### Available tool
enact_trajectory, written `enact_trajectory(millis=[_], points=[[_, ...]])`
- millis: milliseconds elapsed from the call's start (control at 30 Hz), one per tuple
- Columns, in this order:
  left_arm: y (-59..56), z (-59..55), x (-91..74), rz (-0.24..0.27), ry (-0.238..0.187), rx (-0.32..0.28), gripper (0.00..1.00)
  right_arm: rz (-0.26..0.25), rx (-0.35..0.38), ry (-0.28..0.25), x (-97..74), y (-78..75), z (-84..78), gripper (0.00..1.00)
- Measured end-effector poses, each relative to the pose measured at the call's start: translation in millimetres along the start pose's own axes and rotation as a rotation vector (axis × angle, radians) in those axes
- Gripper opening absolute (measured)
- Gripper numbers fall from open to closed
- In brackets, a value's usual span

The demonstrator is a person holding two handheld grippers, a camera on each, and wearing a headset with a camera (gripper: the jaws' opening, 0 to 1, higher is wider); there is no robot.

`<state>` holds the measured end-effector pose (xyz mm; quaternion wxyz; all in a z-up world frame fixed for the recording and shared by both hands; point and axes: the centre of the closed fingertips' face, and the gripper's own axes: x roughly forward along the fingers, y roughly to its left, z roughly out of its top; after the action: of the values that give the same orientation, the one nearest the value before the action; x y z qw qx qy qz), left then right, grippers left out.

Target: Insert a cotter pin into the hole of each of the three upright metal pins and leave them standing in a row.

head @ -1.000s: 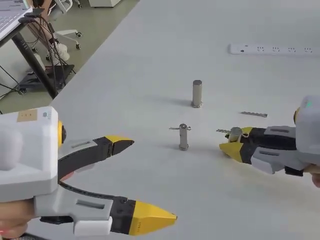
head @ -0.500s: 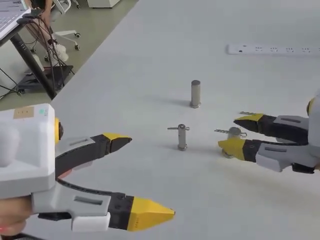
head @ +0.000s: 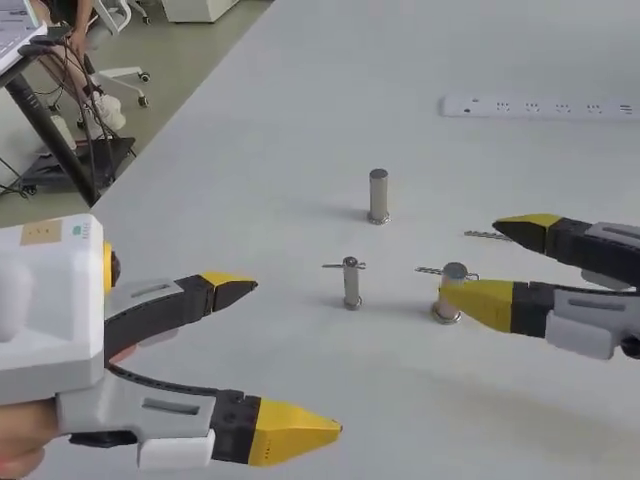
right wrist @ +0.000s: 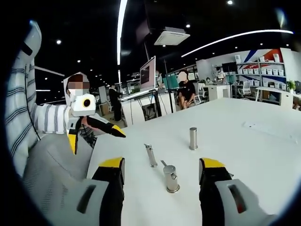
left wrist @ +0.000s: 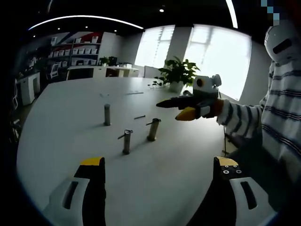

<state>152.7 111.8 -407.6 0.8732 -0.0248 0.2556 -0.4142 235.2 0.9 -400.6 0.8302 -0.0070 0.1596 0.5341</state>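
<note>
1. Since a second ago my right tool (head: 468, 260) has let go. It was clamped on the right-hand pin (head: 455, 273); now its jaws stand wide with nothing in them, one on either side of that pin.
2. That pin stands upright at centre right of the head view, with a cotter through its head. The middle pin (head: 351, 284), just left of it, is pinned too.
3. First risk: my lower jaw sits just beside the pin's base, and I can't tell whether it touches. If I drag sideways as I withdraw, over it goes, maybe into its neighbour.
4. Not yet pinned: the far pin (head: 378, 195), higher in the frame. The loose cotter pin (head: 483, 235) lies flat on the table (head: 300, 120), just off the tip of my upper jaw. Thin and flat, it could skid out of a pinch.
5. My left tool (head: 297, 358) hangs wide open and empty at lower left, so nothing steadies the far pin. Pushing the cotter in could topple it.
</note>
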Motion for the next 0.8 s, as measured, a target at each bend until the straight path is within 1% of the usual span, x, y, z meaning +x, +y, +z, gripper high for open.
enact_trajectory(millis=[67, 100, 233, 333, 400, 433, 467, 500, 567, 700, 800], points=[[0.6, -0.5, 0.7, 0.000, 0.002, 0.000, 0.94, 0.003, 0.005, 0.029, -3.0, 4.2, -4.9, 0.68], [0.8, -0.6, 1.0, -0.001, 0.002, 0.001, 0.94, 0.003, 0.003, 0.035, -4.2, 6.1, -5.7, 0.71], [2.9, 0.7, 2.9, -0.002, -0.005, -0.004, 0.94, -0.015, -0.003, 0.077, -10.5, 11.7, -12.3, 0.81], [5.1, 1.5, 4.8, -0.007, -0.007, -0.007, 0.94, -0.016, 0.002, 0.114, -14.0, 16.7, -18.4, 0.85], [7.9, 2.6, 6.3, -0.006, -0.006, -0.005, 0.94, -0.020, -0.002, 0.125, -15.5, 19.6, -21.1, 0.89], [9.5, 4.1, 7.4, -0.004, -0.007, -0.005, 0.94, -0.035, -0.005, 0.127, -16.0, 18.9, -22.9, 0.91], [10.7, 5.4, 8.3, -0.003, -0.009, -0.005, 0.94, -0.040, -0.005, 0.129, -16.0, 18.9, -24.6, 0.95], [11.5, 7.0, 9.3, -0.002, -0.011, -0.004, 0.94, -0.041, -0.004, 0.134, -16.4, 19.2, -26.6, 0.97], [12.9, 11.0, 12.3, -0.003, -0.016, 0.001, 0.94, -0.050, 0.013, 0.150, -18.0, 18.9, -32.2, 0.98], [18.2, 19.7, 19.8, -0.001, -0.029, 0.010, 0.94, -0.059, 0.041, 0.166, -20.8, 20.1, -36.9, 0.98], [21.3, 24.1, 26.7, -0.011, -0.034, 0.005, 0.94, -0.080, 0.053, 0.182, -23.1, 17.4, -41.4, 0.98]])
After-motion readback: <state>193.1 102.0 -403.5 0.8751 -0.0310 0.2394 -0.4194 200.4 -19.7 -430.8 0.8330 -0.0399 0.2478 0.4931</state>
